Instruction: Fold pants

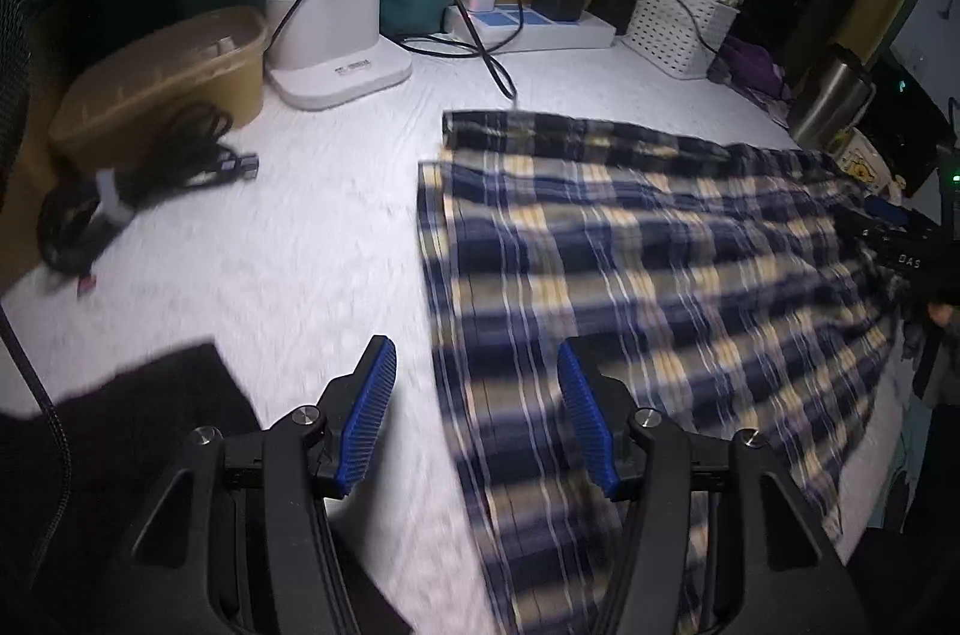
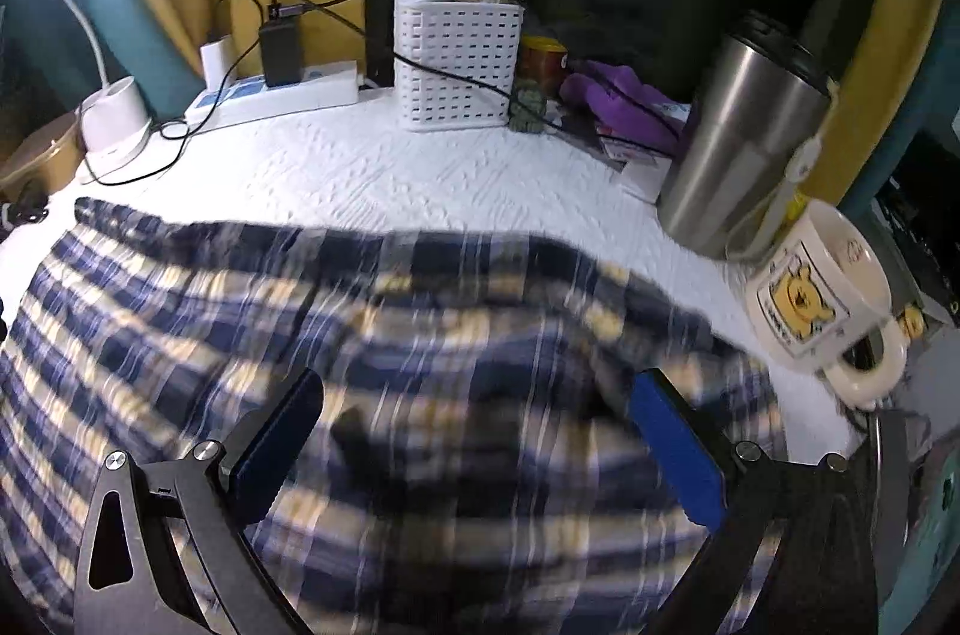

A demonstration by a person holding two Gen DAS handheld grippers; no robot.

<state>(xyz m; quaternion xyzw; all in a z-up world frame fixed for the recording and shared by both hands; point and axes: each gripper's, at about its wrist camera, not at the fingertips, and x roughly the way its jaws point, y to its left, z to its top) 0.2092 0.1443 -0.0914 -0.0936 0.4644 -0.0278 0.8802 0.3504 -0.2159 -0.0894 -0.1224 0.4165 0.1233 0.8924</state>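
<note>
Blue, cream and black plaid pants lie spread flat on a white textured tabletop. My left gripper hovers over their left edge. Its blue ribbed pads stand apart, with the cloth's edge below the gap and nothing pinched. In the right wrist view the pants fill the lower half, blurred. My right gripper hangs over them with its jaws wide apart and no fold caught between the pads.
Along the back stand a brown tub, a white lamp base, a power strip with chargers and a white basket. A steel tumbler and a bear mug crowd the right edge. Black cables lie at left.
</note>
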